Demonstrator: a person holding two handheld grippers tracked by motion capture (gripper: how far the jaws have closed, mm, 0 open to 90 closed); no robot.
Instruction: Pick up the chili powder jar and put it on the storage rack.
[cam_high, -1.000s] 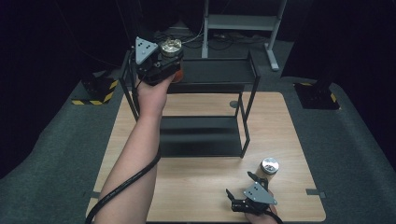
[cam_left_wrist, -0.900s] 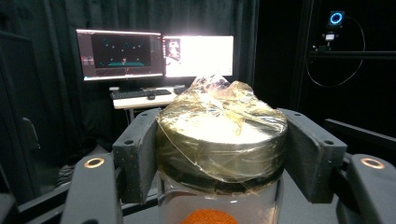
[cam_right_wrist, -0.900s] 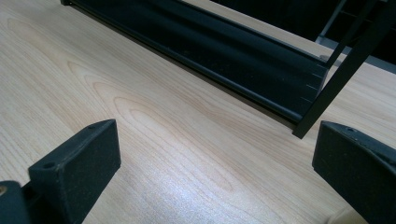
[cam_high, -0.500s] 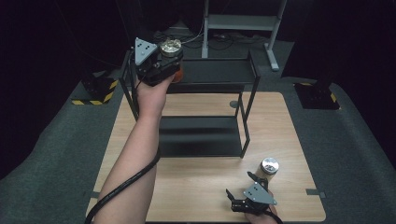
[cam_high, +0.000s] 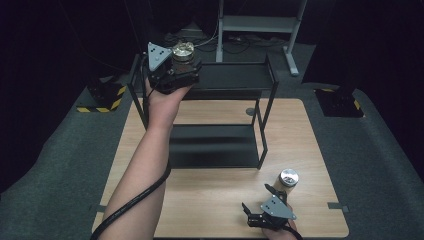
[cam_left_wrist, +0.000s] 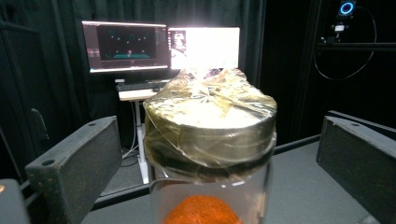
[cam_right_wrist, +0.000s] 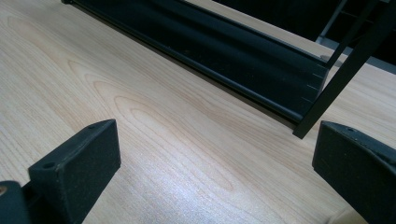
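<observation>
My left gripper (cam_high: 184, 64) stands at the top shelf (cam_high: 235, 76) of the black rack (cam_high: 265, 120), its jaws having just been opening; they now stand wide on either side of the foil-capped jar (cam_left_wrist: 210, 154), with a clear gap between each pad and the glass. The jar, holding something orange, sits upright between my jaws, apparently resting on the shelf, though its base is out of sight below the left gripper view, so I cannot confirm it is fully seated.

Risk one: if I draw the left gripper away at a slant, a pad could clip the jar's side and tip it off the shelf; the jar is tall and the crinkled wrap bulges toward the jaws. Risk two: if the base overhangs the shelf's near edge, it may topple once I leave.

My right gripper (cam_high: 264, 204) rests low over the table (cam_high: 210, 200), jaws wide and empty, with a second jar (cam_high: 288, 178) just beyond it; a careless forward move there could knock that jar over.
</observation>
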